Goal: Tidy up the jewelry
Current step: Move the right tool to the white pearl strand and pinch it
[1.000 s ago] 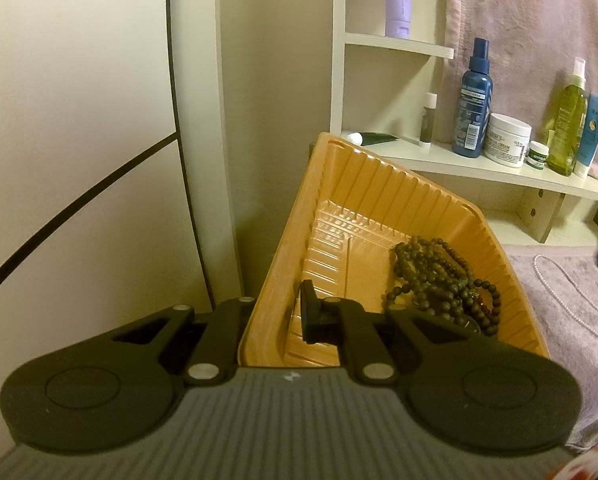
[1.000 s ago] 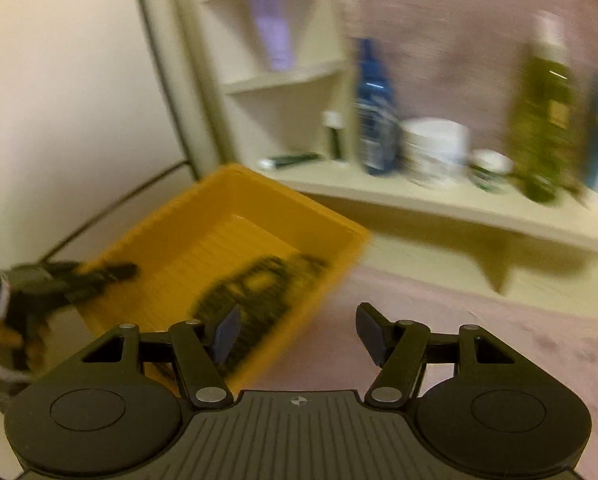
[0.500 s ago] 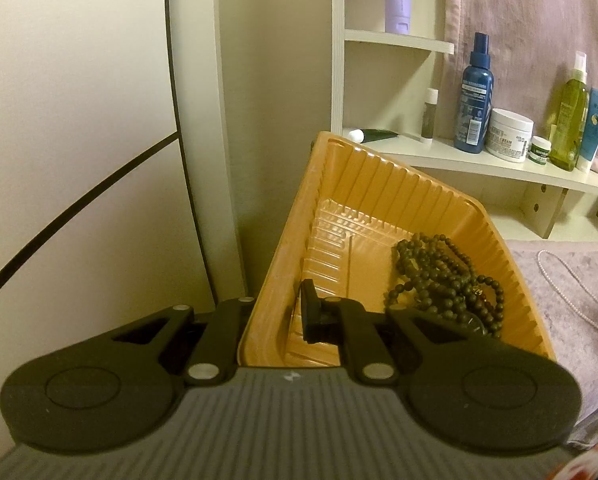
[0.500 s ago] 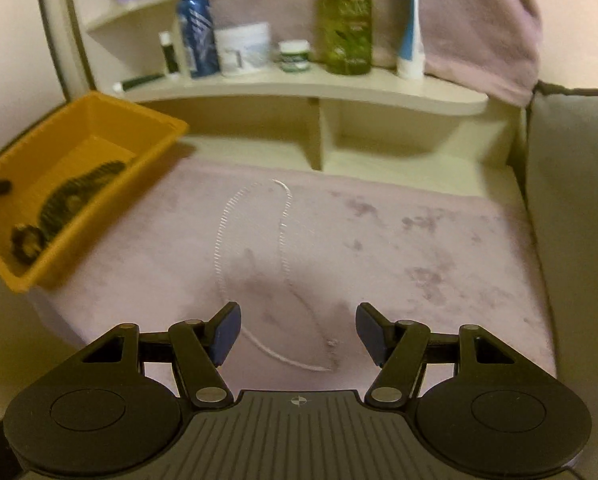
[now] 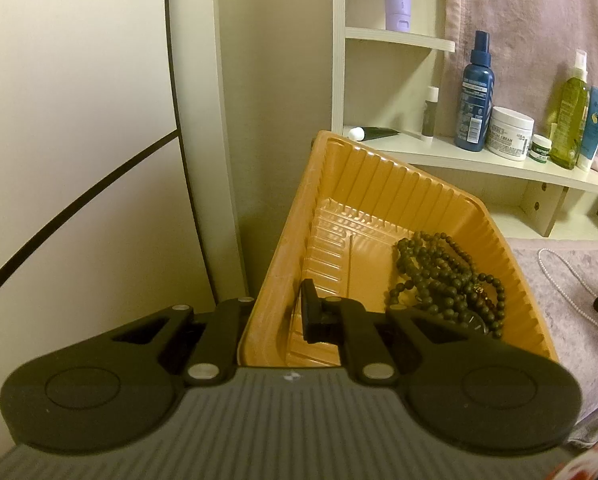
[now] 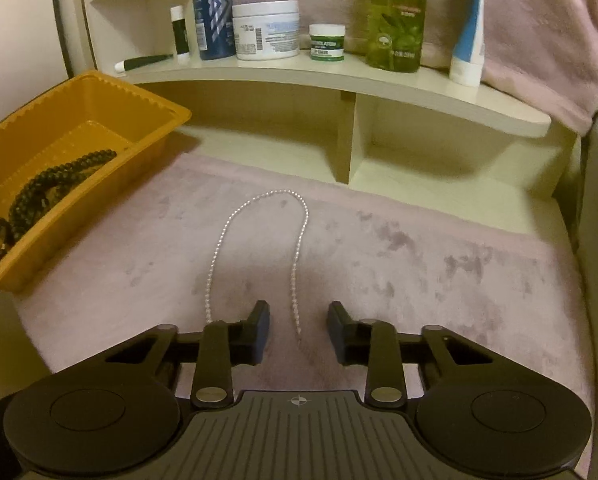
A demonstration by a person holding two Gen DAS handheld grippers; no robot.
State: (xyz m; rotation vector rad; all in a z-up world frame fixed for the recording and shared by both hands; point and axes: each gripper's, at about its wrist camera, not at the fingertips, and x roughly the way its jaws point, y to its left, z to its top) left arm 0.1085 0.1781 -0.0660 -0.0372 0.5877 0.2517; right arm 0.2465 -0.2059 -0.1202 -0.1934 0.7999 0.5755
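- Done so far, by my reading: the dark bead strands (image 5: 445,280) already lie in the orange plastic tray (image 5: 363,184), heaped toward its right wall.
- My left gripper (image 5: 283,316) is clamped on the tray's near-left wall, one pad inside and the other outside, steadying the tray at the left edge of the pink cloth (image 6: 419,264).
- Left to do: the pearl necklace (image 6: 259,216) lies in a long loop on the middle of the cloth, well apart from the tray.
- My right gripper (image 6: 297,320) has just been closing, jaws partly apart. One strand of the necklace runs between the pads, which do not press on it yet.
- I judge the job about half done: the necklace has to be pinched, lifted and carried into the tray.
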